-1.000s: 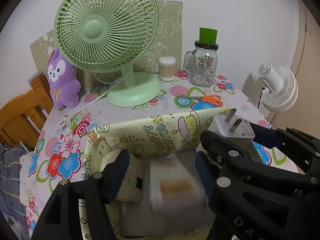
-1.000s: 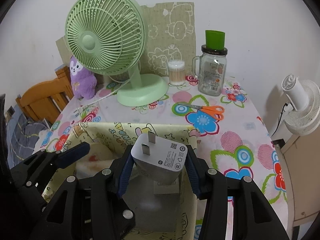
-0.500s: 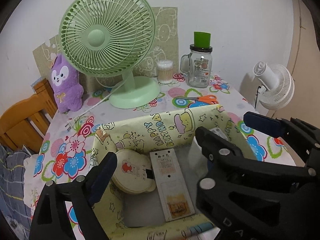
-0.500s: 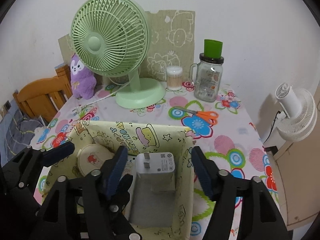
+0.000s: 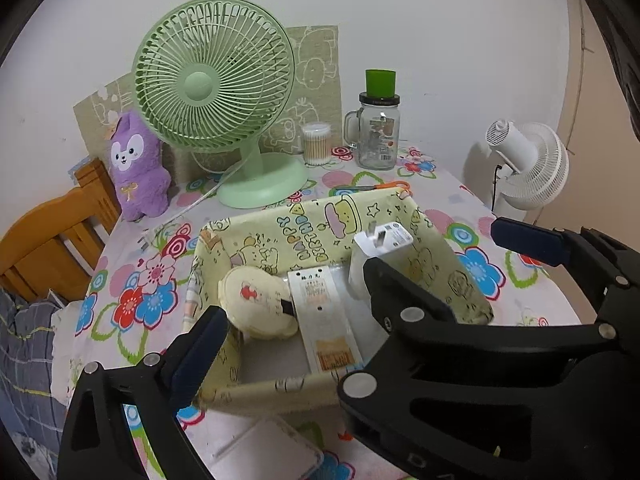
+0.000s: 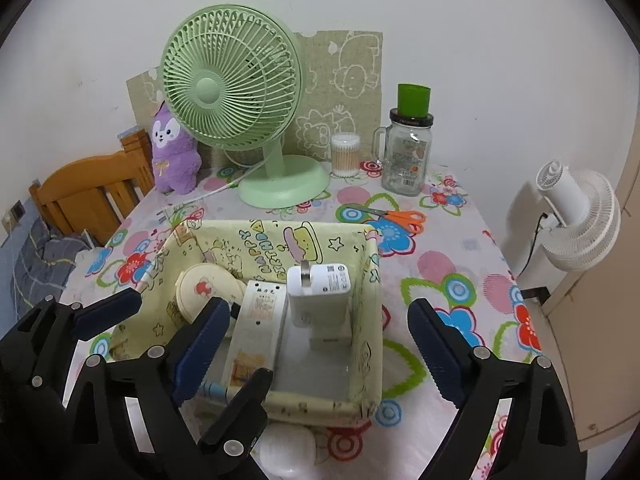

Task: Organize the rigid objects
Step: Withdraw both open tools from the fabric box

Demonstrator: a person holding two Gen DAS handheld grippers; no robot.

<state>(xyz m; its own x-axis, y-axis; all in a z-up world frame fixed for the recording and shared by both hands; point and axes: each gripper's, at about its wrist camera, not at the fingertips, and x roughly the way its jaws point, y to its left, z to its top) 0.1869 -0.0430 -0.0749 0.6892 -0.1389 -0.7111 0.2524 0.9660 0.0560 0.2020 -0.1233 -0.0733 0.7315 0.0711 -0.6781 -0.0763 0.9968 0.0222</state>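
Both tongs are spread and their jaws are opening, with nothing pinched between them. The right tongs (image 6: 316, 344) stand above the near half of the yellow fabric bin (image 6: 366, 320), and the white charger (image 6: 320, 296) sits inside the bin just ahead of them, upright with its prongs up, apparently leaning on the bin's right wall. The left tongs (image 5: 296, 308) hang over the bin's near-left part; ahead of them lie the round cream case (image 5: 256, 304) and the flat white box (image 5: 324, 320), side by side on the bin floor. Hazard one: the charger appears tall and narrow-based, so a brush from a retreating finger of the right tongs could tip it onto the flat white box. Hazard two: the bin walls look soft; a finger catching the rim on withdrawal could drag or fold the bin and shift its contents. Hazard three: the two tongs are near each other over the same bin, and a sideways move by either could make them collide. Hazard four: a white item (image 6: 286, 450) lies on the surface below the right tongs, just outside the bin's near wall; a low sweep could push it toward the surface edge.
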